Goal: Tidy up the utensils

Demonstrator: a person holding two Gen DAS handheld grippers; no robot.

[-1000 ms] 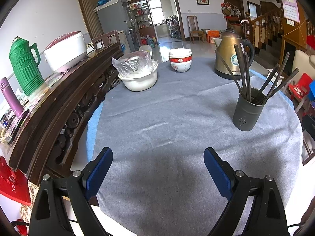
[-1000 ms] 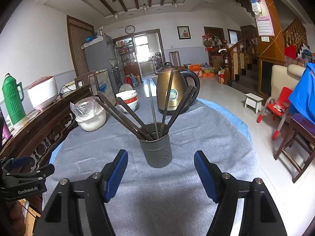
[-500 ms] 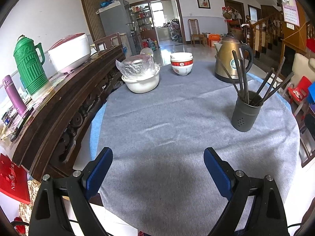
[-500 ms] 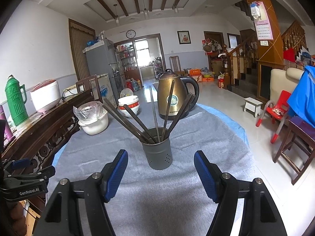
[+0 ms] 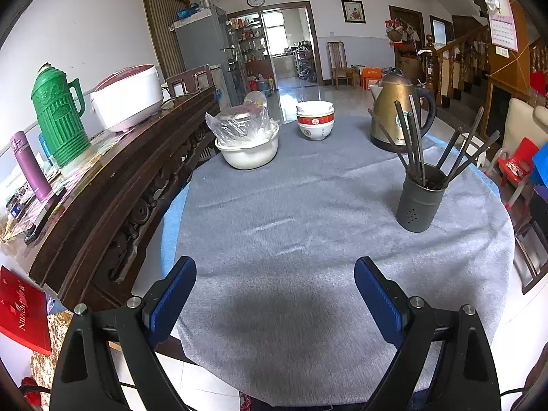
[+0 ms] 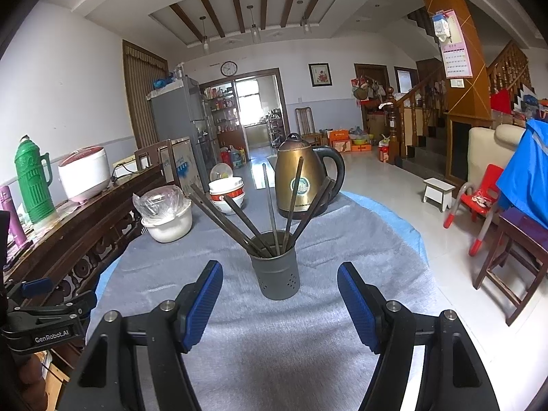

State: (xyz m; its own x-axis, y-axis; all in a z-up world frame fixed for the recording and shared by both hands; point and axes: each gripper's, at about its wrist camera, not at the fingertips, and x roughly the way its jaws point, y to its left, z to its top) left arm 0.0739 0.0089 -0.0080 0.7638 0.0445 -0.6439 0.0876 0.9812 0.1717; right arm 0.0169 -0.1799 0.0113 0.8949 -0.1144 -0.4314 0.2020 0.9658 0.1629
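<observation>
A dark grey perforated utensil holder [image 5: 418, 202] stands upright on the grey tablecloth at the right, with several dark chopsticks [image 5: 416, 147] fanned out of it. In the right wrist view the holder [image 6: 276, 272] stands just ahead of my right gripper [image 6: 280, 291], centred between its open, empty blue-padded fingers, with the chopsticks [image 6: 270, 212] leaning outward. My left gripper [image 5: 275, 289] is open and empty over the near edge of the table, well left of and nearer than the holder. It shows at the left edge of the right wrist view [image 6: 44, 308].
A brass kettle [image 5: 397, 109], stacked bowls [image 5: 315, 121] and a white pot with a plastic bag [image 5: 246, 144] stand at the table's far side. A dark wooden sideboard [image 5: 113, 185] with a green thermos [image 5: 58, 116] and rice cooker [image 5: 126, 97] runs along the left. Chairs [image 6: 479, 202] stand right.
Both grippers have drawn back and risen slightly, so the holder and table look a little farther away. Both stay open and empty. The holder and chopsticks have not moved.
</observation>
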